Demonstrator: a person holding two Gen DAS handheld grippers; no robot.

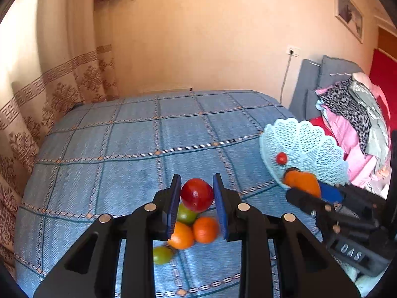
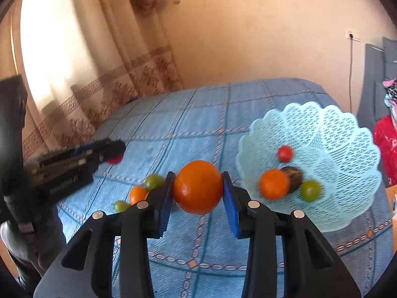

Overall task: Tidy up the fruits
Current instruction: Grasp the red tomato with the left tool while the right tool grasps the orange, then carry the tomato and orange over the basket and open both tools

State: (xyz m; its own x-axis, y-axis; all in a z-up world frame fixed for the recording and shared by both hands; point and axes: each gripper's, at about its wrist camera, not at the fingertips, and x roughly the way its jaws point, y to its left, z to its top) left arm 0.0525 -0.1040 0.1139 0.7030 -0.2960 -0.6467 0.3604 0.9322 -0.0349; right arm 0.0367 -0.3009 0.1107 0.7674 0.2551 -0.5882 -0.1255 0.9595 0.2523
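Presently, the left gripper (image 1: 196, 200) is clamped on a red fruit (image 1: 197, 194) at lower centre of its view, above loose fruit on the blue bedspread (image 1: 139, 149). The right gripper (image 2: 198, 193) is clamped on an orange fruit (image 2: 197, 187) at centre frame, just beside the lace basket (image 2: 347, 134) at right, which already holds four pieces. Both fruits appear smooth, round and light; a grip across the widest middle is judged safest, since they could slip or bruise.
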